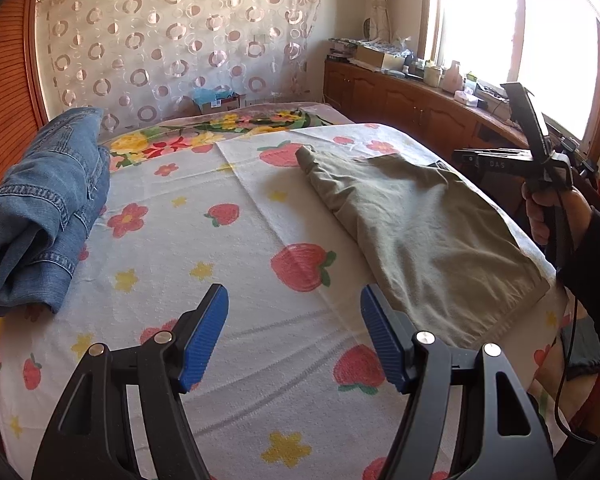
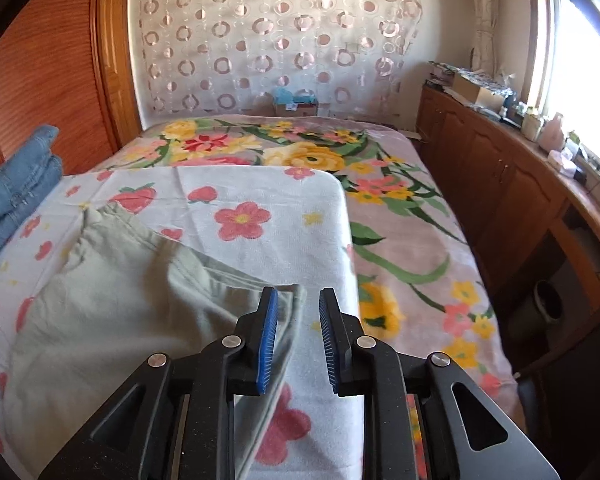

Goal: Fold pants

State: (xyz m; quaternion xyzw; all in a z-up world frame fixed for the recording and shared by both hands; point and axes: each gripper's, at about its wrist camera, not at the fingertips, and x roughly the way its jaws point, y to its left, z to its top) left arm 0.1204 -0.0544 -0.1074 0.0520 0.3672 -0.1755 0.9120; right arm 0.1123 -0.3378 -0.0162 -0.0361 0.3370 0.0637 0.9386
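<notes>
From the left wrist, the left gripper (image 1: 294, 300) hangs wide open above the strawberry towel (image 1: 228, 264), the olive pants (image 1: 416, 224) lying limp and light to its right. From the right wrist, the right gripper (image 2: 298, 308) stands narrowly parted and empty over the pants' near corner (image 2: 296, 292), a thin hem that looks best to pinch.

Bright daylight from the window (image 1: 540, 40), blown out to white glare right of the fingers. Soft, faint shadows on the bed (image 2: 400, 240). Strong fisheye bending and dark vignetting at edges. Sharp centre, slight softness toward corners.
</notes>
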